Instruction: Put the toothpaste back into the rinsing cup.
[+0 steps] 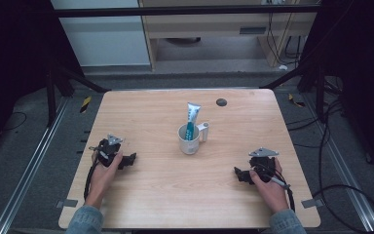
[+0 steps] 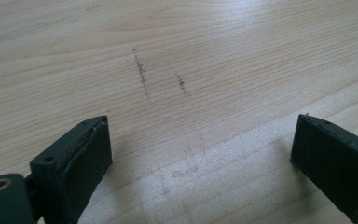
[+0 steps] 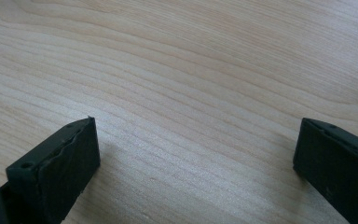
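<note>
A white mug stands upright near the middle of the wooden table, handle to the right. A teal and white toothpaste tube sticks up out of it. My left gripper rests low on the table at the left, well clear of the mug, pointing right. My right gripper rests at the right front, pointing left. In the left gripper view the left gripper stands open over bare wood. In the right gripper view the right gripper stands open too, with nothing between its jaws.
A small dark round spot lies near the table's far edge, behind the mug. Faint dark scuff marks streak the wood ahead of the left gripper. Cables run over the floor to the right of the table.
</note>
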The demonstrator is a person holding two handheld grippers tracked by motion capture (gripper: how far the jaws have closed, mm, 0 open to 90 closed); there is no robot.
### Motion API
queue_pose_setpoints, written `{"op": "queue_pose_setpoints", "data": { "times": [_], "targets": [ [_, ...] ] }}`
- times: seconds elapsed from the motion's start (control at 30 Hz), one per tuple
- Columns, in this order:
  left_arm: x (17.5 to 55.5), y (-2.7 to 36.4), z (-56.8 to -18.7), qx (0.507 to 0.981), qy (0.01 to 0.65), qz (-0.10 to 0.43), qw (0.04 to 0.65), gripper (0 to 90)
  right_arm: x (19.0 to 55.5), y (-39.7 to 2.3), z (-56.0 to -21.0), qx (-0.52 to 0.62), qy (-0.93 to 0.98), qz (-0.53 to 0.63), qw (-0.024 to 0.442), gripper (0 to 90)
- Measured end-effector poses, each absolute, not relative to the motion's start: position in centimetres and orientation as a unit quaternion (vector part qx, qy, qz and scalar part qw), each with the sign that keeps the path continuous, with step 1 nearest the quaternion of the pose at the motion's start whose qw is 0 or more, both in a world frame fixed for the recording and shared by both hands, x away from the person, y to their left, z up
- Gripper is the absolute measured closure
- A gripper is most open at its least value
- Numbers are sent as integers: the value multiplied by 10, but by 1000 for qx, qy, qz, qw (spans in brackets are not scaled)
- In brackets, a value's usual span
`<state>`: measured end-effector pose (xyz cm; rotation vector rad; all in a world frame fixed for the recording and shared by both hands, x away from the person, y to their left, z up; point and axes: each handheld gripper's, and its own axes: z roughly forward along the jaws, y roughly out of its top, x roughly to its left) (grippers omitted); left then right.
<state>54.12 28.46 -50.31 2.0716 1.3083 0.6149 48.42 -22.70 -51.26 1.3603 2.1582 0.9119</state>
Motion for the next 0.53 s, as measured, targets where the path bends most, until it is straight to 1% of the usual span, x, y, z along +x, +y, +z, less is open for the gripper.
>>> {"op": "queue_pose_setpoints", "data": {
  "times": [0.17,0.3,0.4,0.53],
  "targets": [
    [543,287,-507,772,501,223,322,32,484,-227,-513,489,779,329,215,6],
    [543,287,-507,773,501,223,321,25,484,-227,-513,489,779,329,215,6],
    [543,287,-507,770,508,222,317,0,484,-227,-513,490,778,329,215,6],
    [542,287,-508,768,511,223,316,0,484,-227,-513,490,779,329,215,6]
  ]
}}
